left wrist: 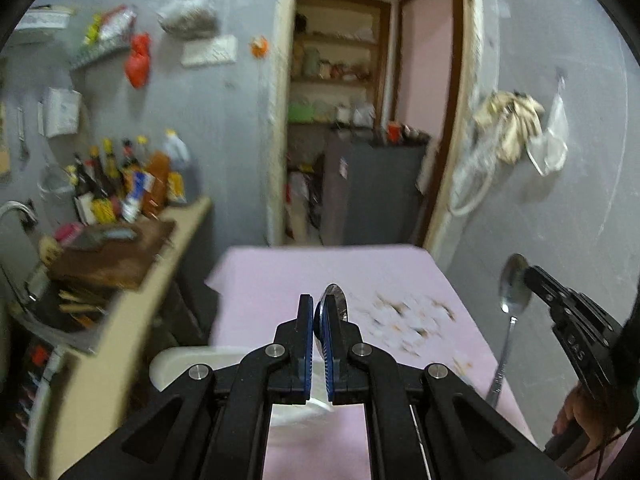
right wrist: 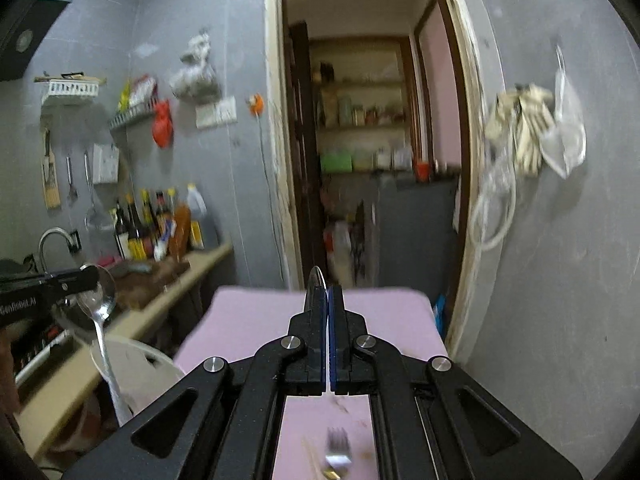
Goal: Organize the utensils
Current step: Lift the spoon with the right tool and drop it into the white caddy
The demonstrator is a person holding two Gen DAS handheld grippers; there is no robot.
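Each claw is clenched on the bowl of a shiny metal spoon, the left claw [left wrist: 319, 312] and the right claw [right wrist: 328, 300] both up above the pink tabletop [left wrist: 264, 280], so each spoon's long handle hangs straight down toward it.

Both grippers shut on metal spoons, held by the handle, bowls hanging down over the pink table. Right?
Not quite. Each gripper clamps its metal spoon by the bowl, and the handle hangs down. The left wrist view shows the right gripper on the right spoon; the right wrist view shows the left gripper on the left spoon. Both are shut, over the pink table.
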